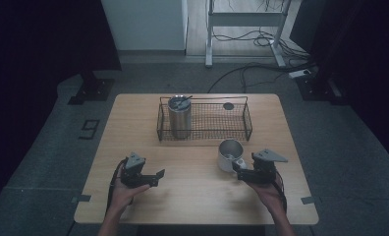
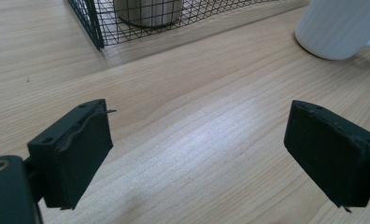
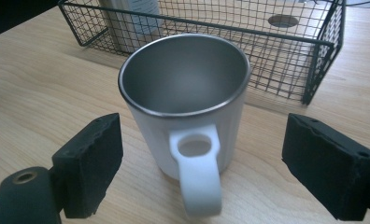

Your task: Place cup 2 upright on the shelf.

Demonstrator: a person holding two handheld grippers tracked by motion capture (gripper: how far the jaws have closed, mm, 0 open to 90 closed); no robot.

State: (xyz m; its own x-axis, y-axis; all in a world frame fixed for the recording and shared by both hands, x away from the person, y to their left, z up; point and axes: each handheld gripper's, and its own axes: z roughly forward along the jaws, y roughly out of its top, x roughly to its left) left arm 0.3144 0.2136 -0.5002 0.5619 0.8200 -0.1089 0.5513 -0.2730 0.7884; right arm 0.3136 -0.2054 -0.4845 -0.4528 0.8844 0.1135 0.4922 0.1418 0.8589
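On the wooden table point(image 1: 192, 196), both grippers are gaping wide with nothing between their jaws: the right gripper point(image 3: 199, 161) is facing the white mug's point(image 3: 188, 107) handle, the left gripper point(image 2: 197, 154) is hovering over bare wood before the wire basket point(image 1: 205, 132).

Wooden table point(image 1: 192, 196): black wire basket point(image 1: 205, 119) at far centre, tall steel tumbler point(image 1: 179, 118) in its left end; white steel-lined mug point(image 1: 230, 154) just near of basket's right end.

Upper middle of the frame: white stand point(image 1: 245, 19) legs with cables point(image 1: 261, 39) on the grey floor point(image 1: 330, 137); dark curtains point(image 1: 35, 39) upper left.
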